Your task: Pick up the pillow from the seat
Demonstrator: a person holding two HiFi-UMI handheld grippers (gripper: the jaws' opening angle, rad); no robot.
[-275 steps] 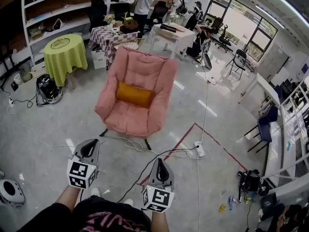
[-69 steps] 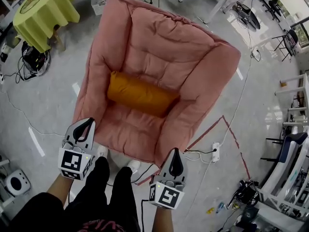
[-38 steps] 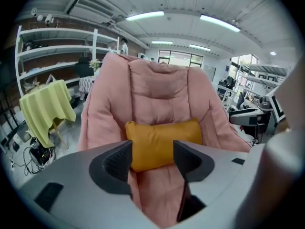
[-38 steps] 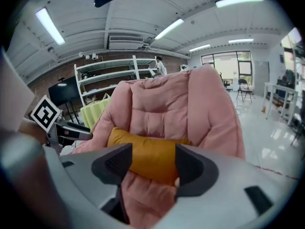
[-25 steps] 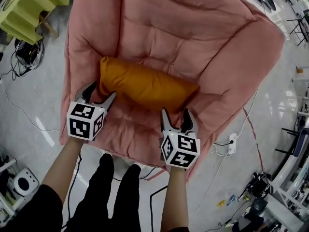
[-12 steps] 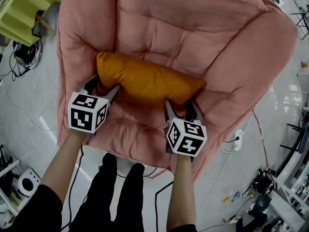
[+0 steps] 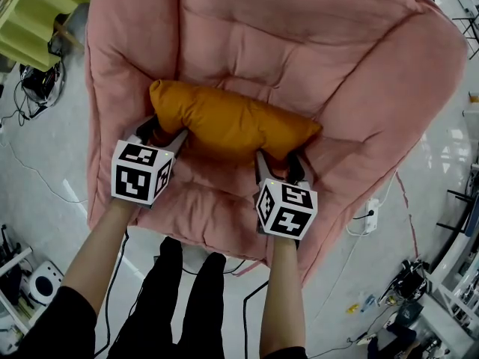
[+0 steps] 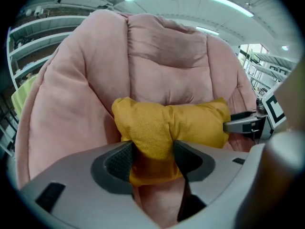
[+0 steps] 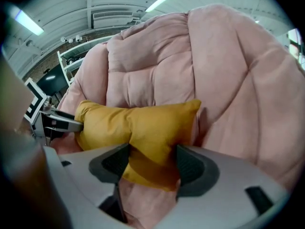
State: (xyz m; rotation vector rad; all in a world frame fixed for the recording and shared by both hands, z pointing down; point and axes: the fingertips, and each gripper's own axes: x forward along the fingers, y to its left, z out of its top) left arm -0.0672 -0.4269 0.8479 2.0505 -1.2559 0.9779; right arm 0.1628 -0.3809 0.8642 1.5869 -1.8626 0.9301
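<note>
Lying in the seat (image 7: 247,28) is the pillow (image 7: 224,122).

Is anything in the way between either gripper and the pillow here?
Nothing visible. Each end of the pillow already sits between a gripper's pads: left gripper, whose jaws have just been closing, and right gripper.

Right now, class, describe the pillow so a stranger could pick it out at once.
Find the big pink padded armchair. Across its seat, against the backrest, lies the pillow: a long mustard-orange bolster, the only padding there that is not pink.
</note>
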